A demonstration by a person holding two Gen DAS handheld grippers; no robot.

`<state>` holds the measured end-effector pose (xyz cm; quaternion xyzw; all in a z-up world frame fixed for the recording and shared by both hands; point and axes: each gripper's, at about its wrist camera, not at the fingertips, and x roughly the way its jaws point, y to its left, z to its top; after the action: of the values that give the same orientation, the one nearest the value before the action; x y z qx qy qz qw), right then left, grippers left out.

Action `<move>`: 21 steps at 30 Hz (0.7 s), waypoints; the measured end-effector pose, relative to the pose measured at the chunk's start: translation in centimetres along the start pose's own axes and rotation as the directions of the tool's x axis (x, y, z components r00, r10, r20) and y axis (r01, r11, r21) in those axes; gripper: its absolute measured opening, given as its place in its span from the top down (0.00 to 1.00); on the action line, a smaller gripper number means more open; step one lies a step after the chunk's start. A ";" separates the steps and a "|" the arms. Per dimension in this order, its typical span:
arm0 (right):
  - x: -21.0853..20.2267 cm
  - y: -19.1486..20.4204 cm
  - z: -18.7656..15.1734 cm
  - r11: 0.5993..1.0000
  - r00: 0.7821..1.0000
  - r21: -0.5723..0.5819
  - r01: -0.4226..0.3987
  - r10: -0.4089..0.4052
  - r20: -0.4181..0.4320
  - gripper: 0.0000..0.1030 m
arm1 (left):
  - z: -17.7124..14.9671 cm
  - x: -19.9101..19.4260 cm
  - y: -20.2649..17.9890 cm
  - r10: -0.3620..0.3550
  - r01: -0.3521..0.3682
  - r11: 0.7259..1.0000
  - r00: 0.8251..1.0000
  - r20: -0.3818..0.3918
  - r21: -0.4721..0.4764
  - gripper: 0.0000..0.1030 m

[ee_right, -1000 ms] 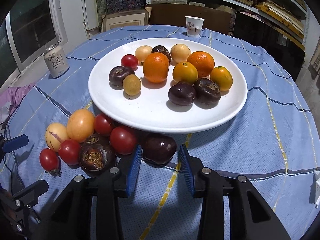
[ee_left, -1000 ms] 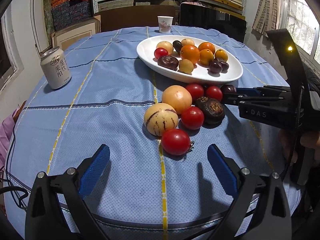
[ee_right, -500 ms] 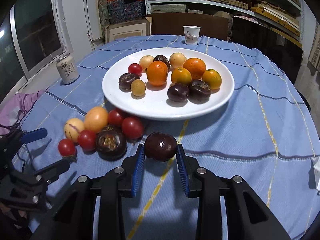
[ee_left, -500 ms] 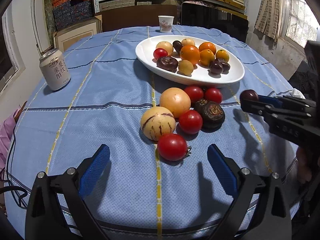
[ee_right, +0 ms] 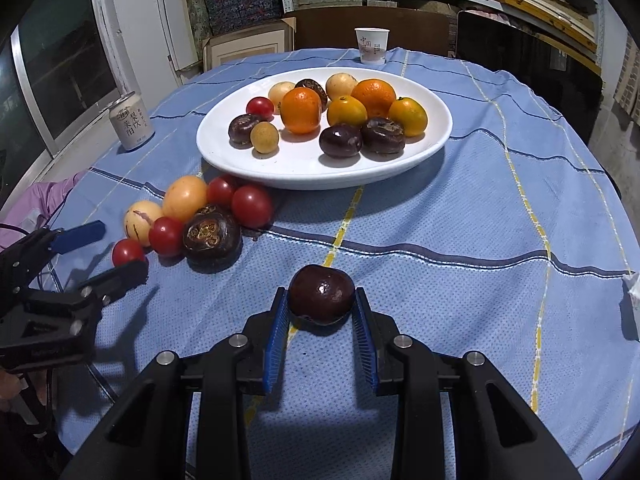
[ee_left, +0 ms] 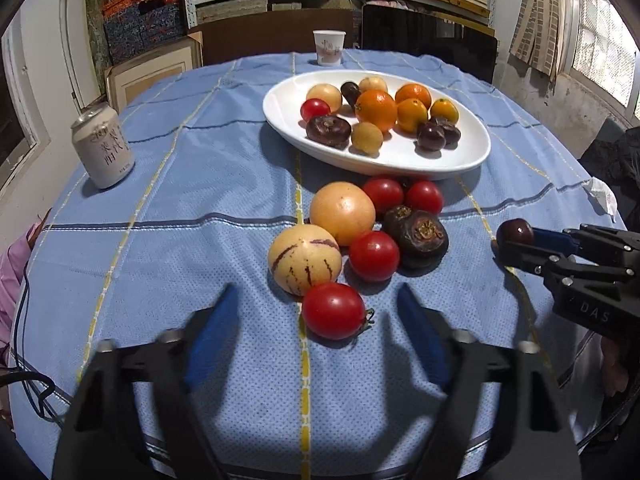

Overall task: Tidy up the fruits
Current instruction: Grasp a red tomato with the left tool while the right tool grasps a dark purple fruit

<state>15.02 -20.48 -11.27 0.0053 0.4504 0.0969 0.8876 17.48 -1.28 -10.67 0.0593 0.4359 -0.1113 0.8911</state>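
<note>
Right tongs (ee_right: 320, 314) clamp a dark purple fruit (ee_right: 321, 299) above the blue surface (ee_right: 460, 240), clear of the white plate (ee_right: 312, 168); a second ago that fruit lay at the plate's rim. Left tongs (ee_left: 316, 320) gape, jaws just narrowed, bracketing a red tomato (ee_left: 334, 316) without touching it. "DAS" reads on the right tongs' body; the can (ee_left: 103, 146) and paper cup (ee_left: 329, 47) carry Chinese characters
</note>
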 end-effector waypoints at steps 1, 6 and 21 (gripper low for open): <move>0.0 -0.1 0.0 1.000 1.000 0.002 0.001 -0.001 0.000 0.68 | 0.0 0.4 0.0 -0.014 0.014 1.000 1.000 -0.021 0.000 0.49; 0.0 -0.2 -0.1 1.000 1.000 0.006 -0.002 0.002 0.001 0.68 | 0.0 0.4 0.1 -0.026 0.026 1.000 0.999 -0.021 -0.003 0.53; 0.1 -0.4 -0.1 1.000 1.000 0.008 -0.020 0.020 0.001 0.67 | -0.4 0.3 -0.3 -0.020 0.020 1.000 0.999 -0.033 0.004 0.50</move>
<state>15.04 -20.89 -11.46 0.0134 0.4504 0.1043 0.8866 17.33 -1.51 -11.16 0.0585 0.4507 -0.1203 0.8826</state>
